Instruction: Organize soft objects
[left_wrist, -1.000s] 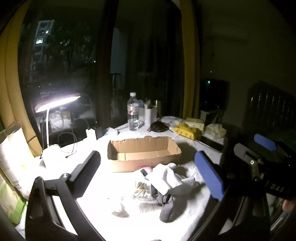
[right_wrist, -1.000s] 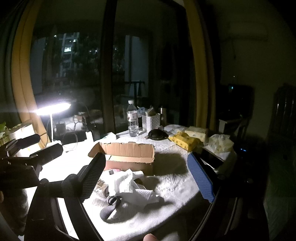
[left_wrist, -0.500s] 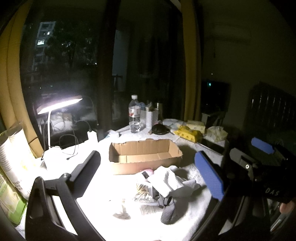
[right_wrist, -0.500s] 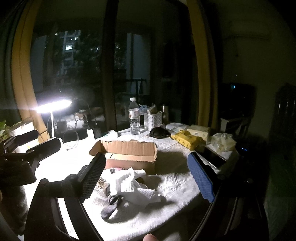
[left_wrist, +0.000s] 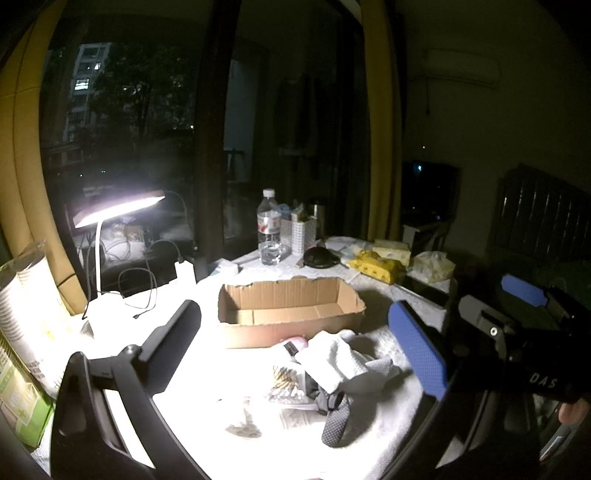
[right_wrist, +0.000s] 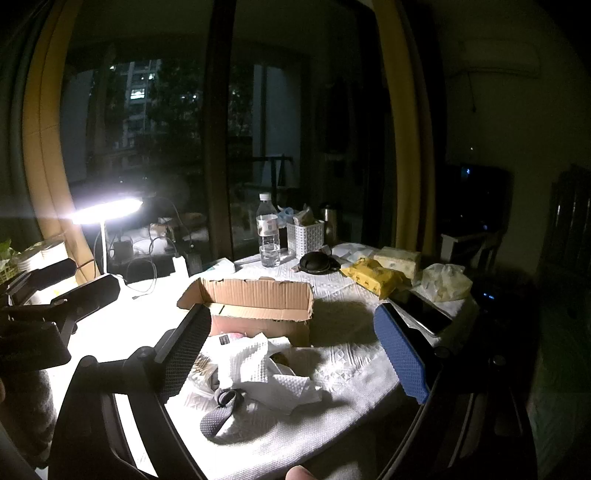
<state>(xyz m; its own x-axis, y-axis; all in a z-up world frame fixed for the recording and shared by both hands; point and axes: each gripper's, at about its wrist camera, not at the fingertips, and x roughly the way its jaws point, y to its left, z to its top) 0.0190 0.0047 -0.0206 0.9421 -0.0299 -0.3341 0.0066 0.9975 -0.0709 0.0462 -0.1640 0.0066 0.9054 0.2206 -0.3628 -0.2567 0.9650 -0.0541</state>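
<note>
A heap of soft things lies on the white tablecloth: a white cloth (left_wrist: 332, 363) (right_wrist: 258, 365), a grey dotted sock (left_wrist: 336, 424) (right_wrist: 218, 417), a patterned piece (left_wrist: 284, 376) and a pink item (left_wrist: 295, 341). Behind it stands an open cardboard box (left_wrist: 288, 314) (right_wrist: 251, 302), empty as far as I see. My left gripper (left_wrist: 295, 350) is open and empty above the heap. My right gripper (right_wrist: 291, 350) is open and empty, held to the right of the left one; it also shows in the left wrist view (left_wrist: 524, 291).
A lit desk lamp (left_wrist: 110, 210) with cables stands at the left. A water bottle (left_wrist: 267, 229), a white basket (left_wrist: 303, 232), a black round case (left_wrist: 319, 256), yellow tissue packs (left_wrist: 376, 264) and a phone (right_wrist: 424, 310) sit behind and right of the box. Paper rolls (left_wrist: 26, 314) stand far left.
Both grippers have drifted slightly, so the table view shifted a little. Nothing on the table has moved and both grippers stay open.
</note>
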